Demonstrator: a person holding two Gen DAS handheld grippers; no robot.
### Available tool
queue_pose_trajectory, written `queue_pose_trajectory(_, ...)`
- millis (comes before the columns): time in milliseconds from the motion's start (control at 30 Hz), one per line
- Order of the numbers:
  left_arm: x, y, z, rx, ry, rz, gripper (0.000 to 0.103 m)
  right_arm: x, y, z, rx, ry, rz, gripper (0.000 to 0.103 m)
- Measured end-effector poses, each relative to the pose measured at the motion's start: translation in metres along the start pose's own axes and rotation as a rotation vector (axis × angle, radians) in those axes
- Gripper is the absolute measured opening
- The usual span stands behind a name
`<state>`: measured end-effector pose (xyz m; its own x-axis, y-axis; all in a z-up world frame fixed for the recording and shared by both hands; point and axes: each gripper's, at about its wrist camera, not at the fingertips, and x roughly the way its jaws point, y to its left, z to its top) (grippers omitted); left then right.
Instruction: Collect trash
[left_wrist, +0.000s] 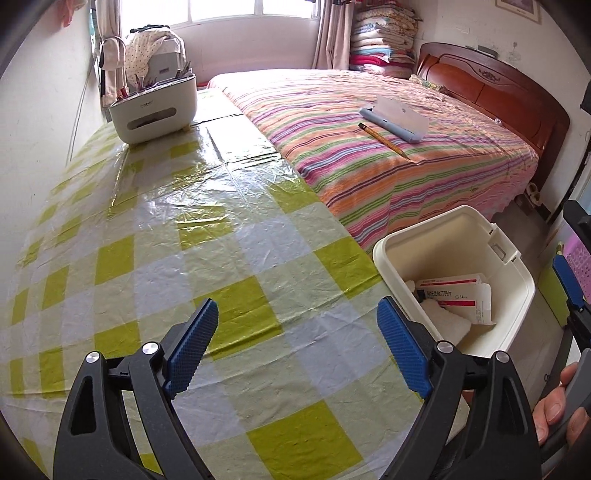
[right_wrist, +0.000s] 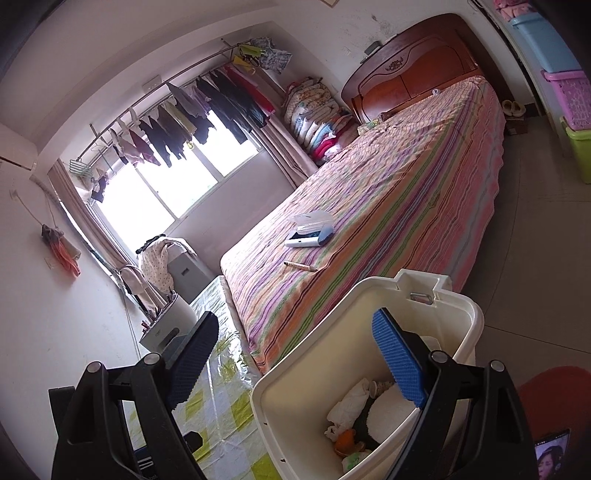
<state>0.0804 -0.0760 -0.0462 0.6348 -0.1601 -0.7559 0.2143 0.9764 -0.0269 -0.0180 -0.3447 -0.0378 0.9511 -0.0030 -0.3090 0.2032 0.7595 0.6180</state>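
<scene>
A cream trash bin (left_wrist: 517, 280) stands on the floor by the table's right edge. In it lie a red and white medicine box (left_wrist: 456, 291) and white paper. The right wrist view looks down into the bin (right_wrist: 469, 317), with crumpled tissue (right_wrist: 351, 406) and orange scraps (right_wrist: 345, 445) inside. My left gripper (left_wrist: 297, 314) is open and empty above the checked tablecloth (left_wrist: 184, 258). My right gripper (right_wrist: 295, 332) is open and empty, over the bin's near rim. Its blue pad (left_wrist: 569, 280) shows at the right edge of the left wrist view.
A white organizer box (left_wrist: 155, 107) with pens stands at the table's far end. A striped bed (left_wrist: 388, 147) runs along the table's right side, with a pencil (left_wrist: 384, 140) and an open pencil case (left_wrist: 395, 118) on it. Stacked plastic bins (right_wrist: 569, 92) stand beyond the bed.
</scene>
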Motion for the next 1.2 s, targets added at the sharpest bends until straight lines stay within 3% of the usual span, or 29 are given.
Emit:
queue_pose_trajectory(400,-0.030,0.028,-0.023,-0.017,-0.069,0.017,0.088,-0.018,0.025,-0.026,-0.122,0.053,-0.003,0.083)
queue_pose_trajectory(633,-0.034,0.046,-0.034,-0.050,-0.088,0.028,0.089,-0.028,0.041,-0.038,-0.231,0.037,0.043,0.083)
queue_pose_trajectory(1200,-0.030,0.064,-0.037,-0.102,-0.060,0.007,0.089,-0.011,0.042,-0.041,-0.227,0.097,0.045,0.083)
